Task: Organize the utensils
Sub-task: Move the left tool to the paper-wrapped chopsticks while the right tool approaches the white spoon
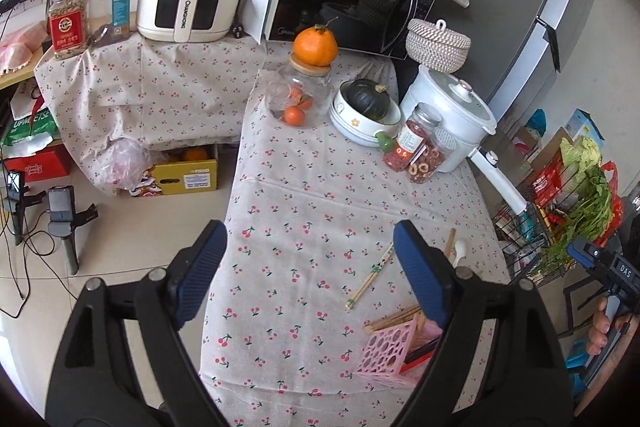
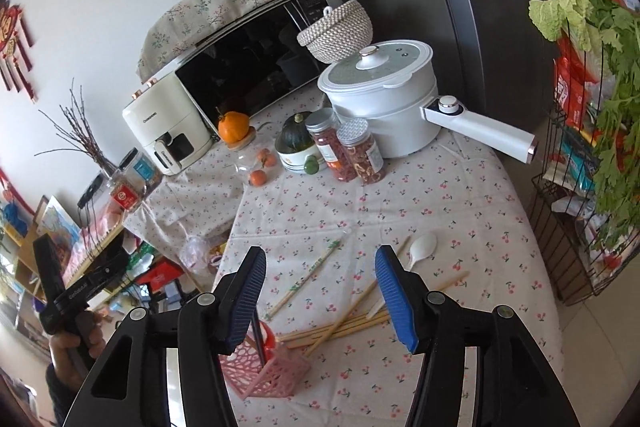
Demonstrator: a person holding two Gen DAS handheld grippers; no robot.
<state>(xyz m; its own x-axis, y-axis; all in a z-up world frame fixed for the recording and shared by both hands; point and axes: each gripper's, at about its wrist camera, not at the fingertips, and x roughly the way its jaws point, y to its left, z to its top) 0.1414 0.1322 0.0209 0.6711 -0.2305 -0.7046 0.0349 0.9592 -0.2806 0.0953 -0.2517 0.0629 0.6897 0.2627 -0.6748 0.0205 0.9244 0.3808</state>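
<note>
A pink perforated utensil holder (image 1: pixel 390 357) lies tipped on its side on the cherry-print tablecloth, also in the right wrist view (image 2: pixel 268 373). Bamboo chopsticks spill from its mouth (image 2: pixel 340 325). A separate chopstick pair (image 1: pixel 370 277) lies further out, also in the right wrist view (image 2: pixel 306 277). A white spoon (image 2: pixel 420 249) lies beyond them, partly hidden in the left wrist view (image 1: pixel 460 251). My left gripper (image 1: pixel 310 275) is open and empty above the table. My right gripper (image 2: pixel 320 295) is open and empty above the spilled chopsticks.
At the table's far end stand a white electric pot (image 2: pixel 384 99), two snack jars (image 2: pixel 348 151), a bowl with a dark squash (image 1: pixel 366 105) and a glass jar topped by an orange (image 1: pixel 304 83). A wire rack with greens (image 2: pixel 592 155) stands right of the table.
</note>
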